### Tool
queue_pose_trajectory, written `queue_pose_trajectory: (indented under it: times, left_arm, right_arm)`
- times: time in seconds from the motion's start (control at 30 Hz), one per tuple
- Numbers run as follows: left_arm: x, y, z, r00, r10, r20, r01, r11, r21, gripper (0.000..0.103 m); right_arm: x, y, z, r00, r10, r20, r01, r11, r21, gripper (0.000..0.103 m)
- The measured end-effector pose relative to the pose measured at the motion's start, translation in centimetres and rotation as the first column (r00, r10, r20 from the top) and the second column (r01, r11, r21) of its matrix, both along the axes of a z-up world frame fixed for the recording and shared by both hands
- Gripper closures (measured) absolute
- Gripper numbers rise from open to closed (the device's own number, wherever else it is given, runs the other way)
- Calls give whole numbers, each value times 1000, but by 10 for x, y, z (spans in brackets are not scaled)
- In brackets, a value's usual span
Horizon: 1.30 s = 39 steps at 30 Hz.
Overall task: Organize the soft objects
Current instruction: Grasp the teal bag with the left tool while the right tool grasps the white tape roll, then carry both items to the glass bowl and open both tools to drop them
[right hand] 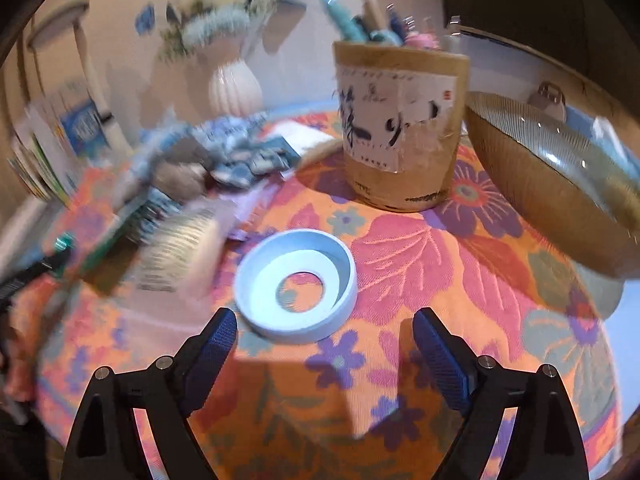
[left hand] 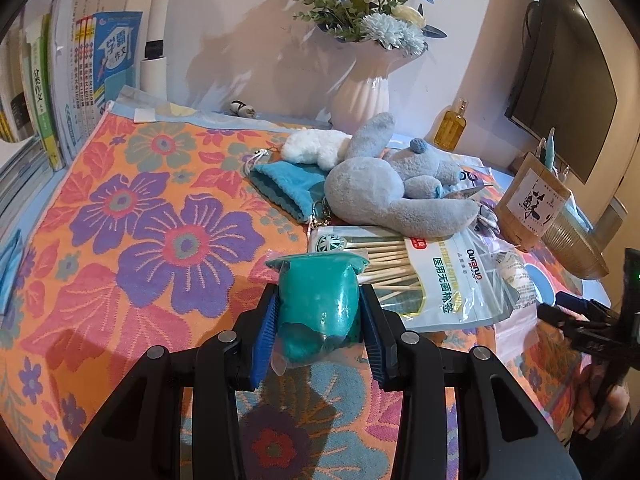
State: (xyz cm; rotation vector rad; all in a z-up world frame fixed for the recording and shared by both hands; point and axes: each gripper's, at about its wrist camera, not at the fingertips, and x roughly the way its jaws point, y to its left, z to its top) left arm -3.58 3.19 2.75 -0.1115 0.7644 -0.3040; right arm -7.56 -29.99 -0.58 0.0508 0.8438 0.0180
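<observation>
Teal clay pouch held in the left gripper above the floral cloth.

The teal clay pouch is pinched between the left gripper pads, near the cotton swab packet and grey plush rabbit. The right gripper gapes wide and empty by a pale blue ring.

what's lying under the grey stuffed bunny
The bunny lies across a blue pouch, a white fluffy toy and a cotton swab packet; whatever is beneath its body is hidden.
</observation>
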Motion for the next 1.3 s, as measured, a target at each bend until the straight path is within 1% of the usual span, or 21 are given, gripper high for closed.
queue_pose_trajectory:
  times: [0.1,0.17,0.2,0.23,0.27,0.3,0.37,0.43,0.47,0.5,0.57,0.63,0.73,0.8,0.87,0.97,1.07,1.13,1.17,1.23,1.3]
  left_arm:
    - [1,-1,0,1000,3,-3,-3,1000,5,67]
    - [1,-3,0,1000,-1,-6,1,1000,14,67]
    - [1,-5,0,1000,-12,-5,12,1000,20,67]
    - [-1,-7,1,1000,-22,2,22,999,29,67]
    - [-3,-9,2,1000,-26,14,26,999,44,67]
    - [-5,-12,4,999,-30,30,28,998,59,67]
    - [-11,-15,9,998,-42,53,39,997,66,67]
    - [-18,-17,17,996,-51,78,47,998,44,67]
    - [-23,-20,25,994,-61,94,59,998,18,67]
    - [-26,-24,32,992,-68,111,67,998,12,67]
    - [-35,-38,49,982,-96,161,94,995,18,67]
    - [-40,-56,68,971,-130,202,126,991,33,67]
    - [-43,-89,95,948,-199,250,197,980,34,67]
    - [-43,-111,110,934,-238,267,237,971,37,67]
    - [-42,-132,120,920,-274,279,273,961,42,67]
    - [-40,-173,136,891,-342,298,342,938,54,67]
    - [-36,-222,147,861,-414,295,416,907,58,67]
    - [-32,-251,150,841,-457,290,461,885,61,67]
    - [-28,-271,151,831,-485,273,490,870,57,67]
    - [-21,-300,148,824,-516,235,522,852,41,67]
    - [-15,-329,141,828,-525,197,525,849,55,67]
  right_arm:
    - [8,11,1,1000,15,-20,-16,998,-55,14]
    - [13,14,5,1000,12,-20,-13,998,-61,14]
    - [16,14,6,1000,3,-18,-4,998,-58,16]
    - [19,12,7,1000,-10,-16,10,999,-51,28]
    - [22,10,7,1000,-9,-23,8,1000,-19,34]
    - [24,8,8,1000,-13,-20,13,1000,-3,37]
    - [21,6,12,1000,-8,2,8,1000,11,40]
    - [15,5,19,999,3,32,-4,1000,26,42]
    - [10,3,24,999,4,53,-6,999,38,42]
    - [6,2,28,998,3,69,-6,999,44,42]
    - [-5,-6,45,993,-10,119,4,998,55,42]
    - [-15,-19,64,984,-38,173,27,998,64,42]
    - [-29,-40,88,968,-83,237,63,994,89,42]
    - [-43,-62,107,947,-137,290,110,988,108,42]
    - [-55,-83,122,927,-190,323,156,979,127,42]
    - [-71,-121,141,890,-283,357,234,957,174,42]
    - [-78,-158,147,856,-383,346,320,920,227,42]
    - [-76,-178,144,843,-434,318,367,896,252,42]
    - [-74,-188,140,837,-462,293,394,881,262,42]
    - [-67,-207,129,828,-508,238,442,852,282,42]
    - [-65,-219,118,821,-537,195,472,830,297,42]
